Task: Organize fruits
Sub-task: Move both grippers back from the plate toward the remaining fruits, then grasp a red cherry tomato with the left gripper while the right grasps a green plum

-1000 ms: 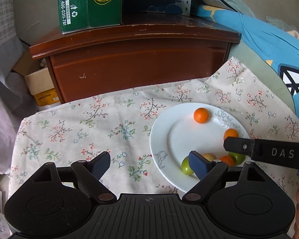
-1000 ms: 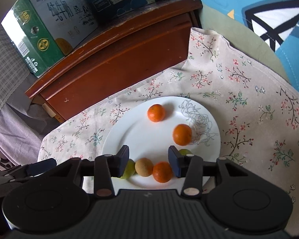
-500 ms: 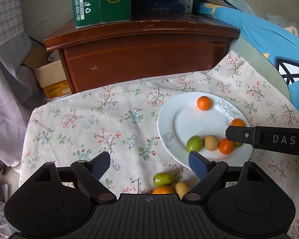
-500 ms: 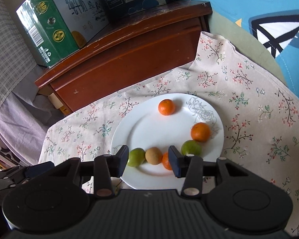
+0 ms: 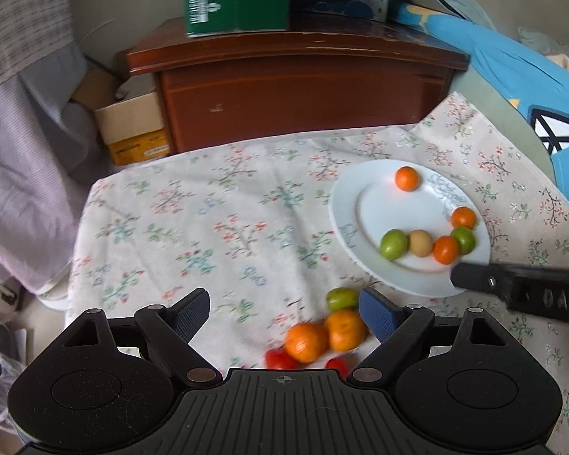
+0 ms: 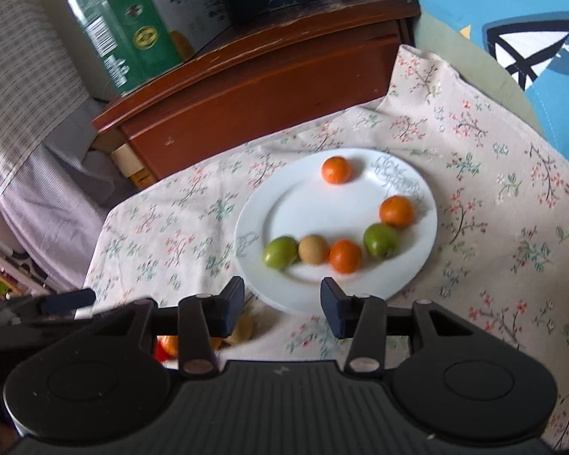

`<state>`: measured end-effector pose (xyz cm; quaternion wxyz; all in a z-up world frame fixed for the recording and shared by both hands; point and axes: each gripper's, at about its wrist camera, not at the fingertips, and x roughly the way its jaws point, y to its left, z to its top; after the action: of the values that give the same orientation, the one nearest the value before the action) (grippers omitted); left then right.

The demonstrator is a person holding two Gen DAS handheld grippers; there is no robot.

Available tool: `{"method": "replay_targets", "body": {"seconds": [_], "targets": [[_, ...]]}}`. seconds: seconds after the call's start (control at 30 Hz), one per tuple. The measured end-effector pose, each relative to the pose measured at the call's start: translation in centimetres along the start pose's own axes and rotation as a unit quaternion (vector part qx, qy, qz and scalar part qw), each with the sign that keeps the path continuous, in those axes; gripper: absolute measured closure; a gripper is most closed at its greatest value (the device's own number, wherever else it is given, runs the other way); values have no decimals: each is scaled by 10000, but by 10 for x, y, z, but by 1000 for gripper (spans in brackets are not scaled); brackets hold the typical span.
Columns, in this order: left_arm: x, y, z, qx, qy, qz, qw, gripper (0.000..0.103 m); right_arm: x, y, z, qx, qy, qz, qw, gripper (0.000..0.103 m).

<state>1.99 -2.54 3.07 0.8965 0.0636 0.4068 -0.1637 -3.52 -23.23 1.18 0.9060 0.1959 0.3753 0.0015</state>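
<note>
While six fruits sit on the plate (image 6: 428, 227), we hold the left gripper (image 5: 284, 309) and right gripper (image 6: 282, 305) spread, pinching nothing.

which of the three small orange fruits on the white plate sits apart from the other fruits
The orange fruit at the far edge of the white plate. It lies alone, while the other two orange fruits each sit right beside a round green fruit.

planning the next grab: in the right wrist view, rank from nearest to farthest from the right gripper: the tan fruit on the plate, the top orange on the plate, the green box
1. tan fruit, near edge of the plate, just ahead of the right gripper
2. top orange, plate's far side
3. green box, on the wooden cabinet, far left
</note>
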Motion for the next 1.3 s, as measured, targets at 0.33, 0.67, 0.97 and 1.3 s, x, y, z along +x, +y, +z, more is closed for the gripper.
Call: {"method": "replay_targets", "body": {"seconds": [0.33,0.67,0.97,1.3], "targets": [[-12,37,-7,-584,5,-40,9983,15,1,28,-42,-384,604,452,9964,55],[0,36,-18,-415,177,-111,9989,15,14,53,-70,-995,1002,691,9876,55],[18,35,-38,-175,514,-172,9984,17,23,64,-82,-1377,1114,619,9822,72],[38,28,-50,-109,684,-339,9970,36,20,58,-79,-1314,1050,567,9841,77]]}}
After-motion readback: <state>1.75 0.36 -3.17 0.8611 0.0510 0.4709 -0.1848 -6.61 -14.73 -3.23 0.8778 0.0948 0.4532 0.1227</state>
